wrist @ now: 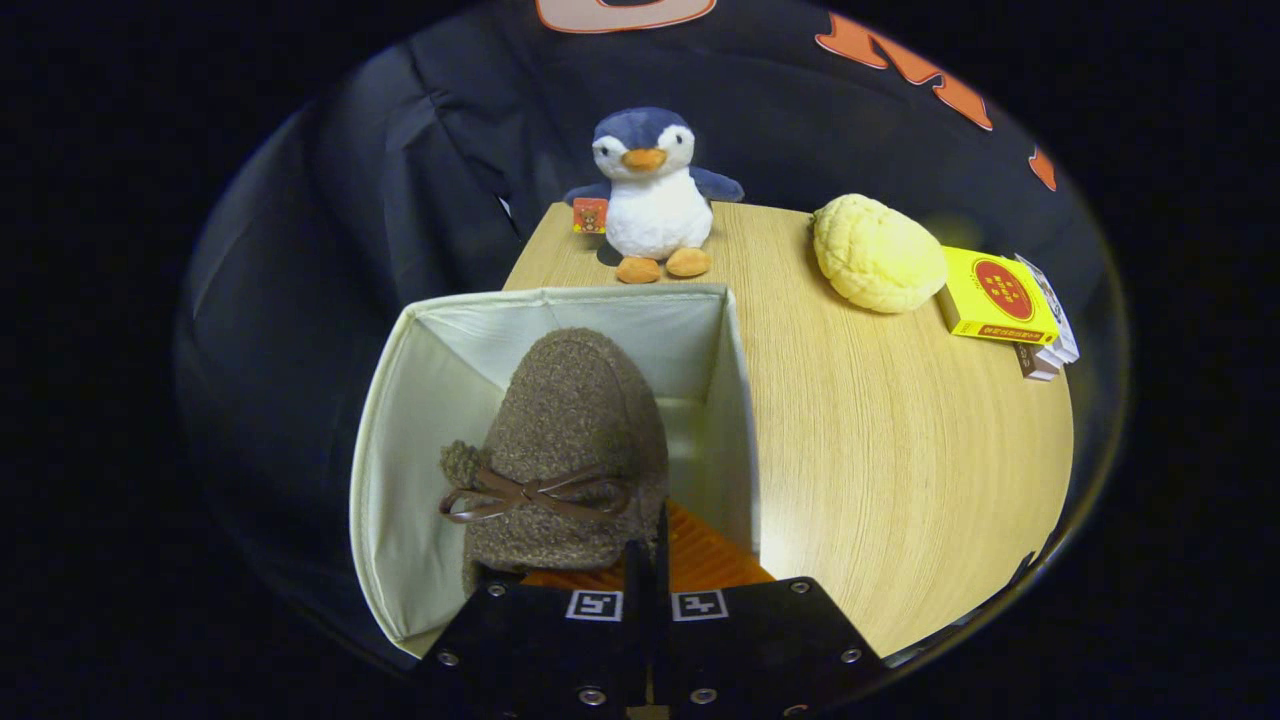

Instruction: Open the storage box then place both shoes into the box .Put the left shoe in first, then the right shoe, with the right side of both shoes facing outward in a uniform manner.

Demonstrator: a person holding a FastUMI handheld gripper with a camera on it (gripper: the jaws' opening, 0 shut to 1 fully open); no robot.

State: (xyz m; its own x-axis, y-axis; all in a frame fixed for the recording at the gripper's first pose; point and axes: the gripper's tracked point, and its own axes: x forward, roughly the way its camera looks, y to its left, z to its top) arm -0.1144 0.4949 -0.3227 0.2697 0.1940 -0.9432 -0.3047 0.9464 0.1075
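Observation:
A brown fuzzy shoe (570, 450) with a brown lace bow hangs toe-forward over the open cream fabric storage box (385, 430). My gripper (647, 560) is shut on the shoe's rear edge, its fingers pressed close together with the orange sole or lining showing just beside them. The shoe's toe points toward the box's far wall, and the box's pale inside shows to the shoe's right. The box stands at the near left corner of the wooden table (900, 450).
Beyond the box a plush penguin (653, 195) stands at the table's far edge. A yellow bun-shaped toy (877, 253) and a yellow carton on small boxes (1000, 298) lie at the far right. Bare wood stretches right of the box.

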